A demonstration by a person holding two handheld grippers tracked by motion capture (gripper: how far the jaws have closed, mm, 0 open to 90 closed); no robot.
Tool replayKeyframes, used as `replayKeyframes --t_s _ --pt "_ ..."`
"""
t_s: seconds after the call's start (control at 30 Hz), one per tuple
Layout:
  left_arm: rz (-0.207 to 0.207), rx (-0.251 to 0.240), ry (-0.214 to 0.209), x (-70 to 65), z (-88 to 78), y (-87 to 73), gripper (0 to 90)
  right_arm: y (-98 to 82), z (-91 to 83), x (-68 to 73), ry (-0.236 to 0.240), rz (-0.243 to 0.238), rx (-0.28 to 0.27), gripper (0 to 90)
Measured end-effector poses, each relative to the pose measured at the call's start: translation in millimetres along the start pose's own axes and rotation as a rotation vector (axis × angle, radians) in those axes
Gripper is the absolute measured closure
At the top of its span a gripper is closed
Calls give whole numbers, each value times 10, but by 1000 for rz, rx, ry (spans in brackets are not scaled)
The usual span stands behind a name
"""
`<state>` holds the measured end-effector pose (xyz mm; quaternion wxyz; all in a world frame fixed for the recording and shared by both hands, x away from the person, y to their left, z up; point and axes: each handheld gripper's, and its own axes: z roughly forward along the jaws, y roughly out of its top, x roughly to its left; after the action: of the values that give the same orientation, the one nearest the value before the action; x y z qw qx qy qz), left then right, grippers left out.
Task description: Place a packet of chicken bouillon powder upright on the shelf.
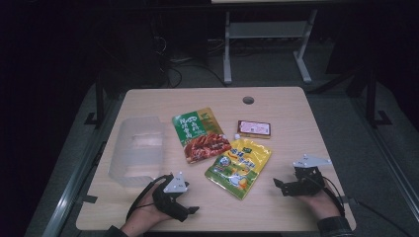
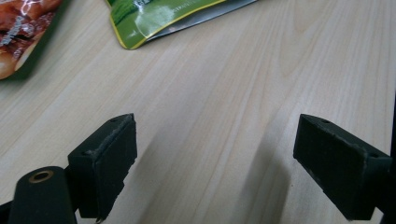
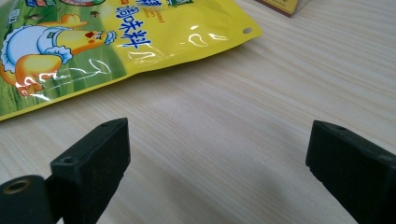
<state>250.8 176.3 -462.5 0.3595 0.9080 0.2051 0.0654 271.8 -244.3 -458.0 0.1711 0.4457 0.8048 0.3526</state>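
Yellow glossy seasoning pouch [image 1: 239, 167] lies flat mid-bench, between the left claw [image 1: 185, 210] and right claw [image 1: 280, 186], both released and empty. Its slick film lying flush could slide away, I judge, when a claw nips its edge.

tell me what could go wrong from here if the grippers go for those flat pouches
The yellow pouch lies flat on the table, so the open right gripper may slide over it or only pinch a corner. Its top edge touches or overlaps the green-and-red pouch, so pulling one could drag the other. The open left gripper sits near the clear plastic bin and might bump it.
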Motion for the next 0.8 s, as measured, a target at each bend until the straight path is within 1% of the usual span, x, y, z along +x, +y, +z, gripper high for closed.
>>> replayKeyframes --t_s 0.1,0.13,0.17,0.27,0.33,0.4,0.43,0.5,0.53,0.57,0.6,0.7,0.73,0.8 --pt "-13 -3 -2 0 -8 7 129 -2 -2 -1 3 6 -2 67" --pt "-3 -1 -1 8 -18 11 129 -5 -2 -3 5 10 0 68" --pt "-19 -14 -3 10 -16 11 129 -5 0 -5 10 11 2 72" --pt "-25 -12 -9 17 -14 17 129 11 -5 -11 20 10 0 98" --pt "-21 -13 -11 20 -7 15 130 42 -8 -10 27 9 -1 134" --pt "-16 -2 -20 15 -4 1 130 100 -12 -3 29 4 8 142" --pt "-21 -8 -17 1 -11 -7 130 161 -8 11 27 1 0 155" --pt "-15 -9 -14 2 -24 -6 130 192 4 17 30 -3 1 162" --pt "-20 -14 -17 3 -32 -13 130 252 37 39 38 -5 6 195" --pt "-20 -14 -17 3 -32 -13 130 252 37 39 38 -5 6 195" --pt "-33 -21 -16 -3 -27 -18 130 282 53 51 44 -4 13 211" --pt "-28 -18 -10 3 -38 -17 130 359 103 90 71 -6 20 289" --pt "-28 -22 -10 3 -42 -12 130 385 120 97 72 -21 24 329" --pt "-26 -23 -12 7 -46 -10 131 447 143 115 78 -26 28 427"
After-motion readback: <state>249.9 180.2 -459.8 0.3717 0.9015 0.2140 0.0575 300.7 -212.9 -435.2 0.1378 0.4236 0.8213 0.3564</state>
